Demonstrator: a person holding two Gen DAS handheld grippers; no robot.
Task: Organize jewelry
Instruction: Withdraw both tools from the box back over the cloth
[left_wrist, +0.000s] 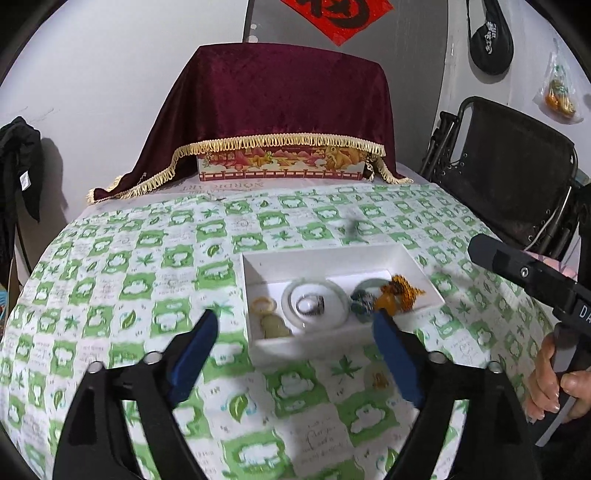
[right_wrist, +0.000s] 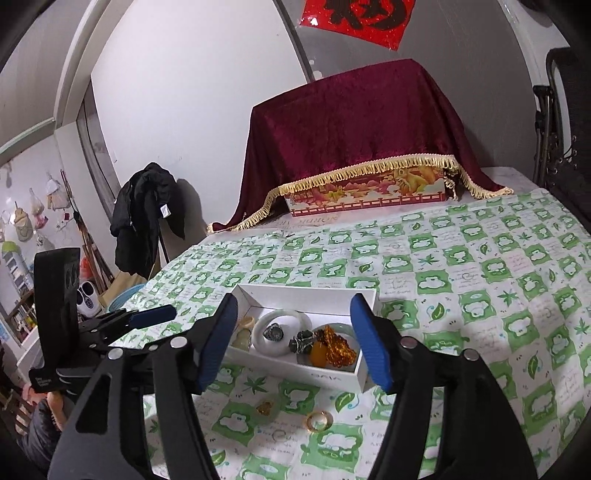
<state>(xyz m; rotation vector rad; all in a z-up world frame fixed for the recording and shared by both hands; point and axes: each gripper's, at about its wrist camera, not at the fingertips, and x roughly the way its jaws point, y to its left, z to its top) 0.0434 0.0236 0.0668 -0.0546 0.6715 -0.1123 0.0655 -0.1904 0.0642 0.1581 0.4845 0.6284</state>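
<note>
- Left tool (left_wrist: 295, 325) stands with jaws apart, empty; the white jewelry box (left_wrist: 343, 341) lies just ahead.
- Right tool (right_wrist: 293, 334) gapes empty too; a gold ring (right_wrist: 318, 421) lies below it.

Open green-patterned tablecloth (right_wrist: 480, 280) is seen on every side of the white box (right_wrist: 306, 373), so passage is left clear to its left, right and far side. Behind the box, well apart, the way is closed by a maroon-draped chest (right_wrist: 354, 129). In front of the box, a gold ring (right_wrist: 318, 421), a small amber piece (right_wrist: 265, 409) and, possibly, a thin ring lie on the cloth. To the right of the box, a black chair (left_wrist: 506, 173) bounds the table edge.
</note>
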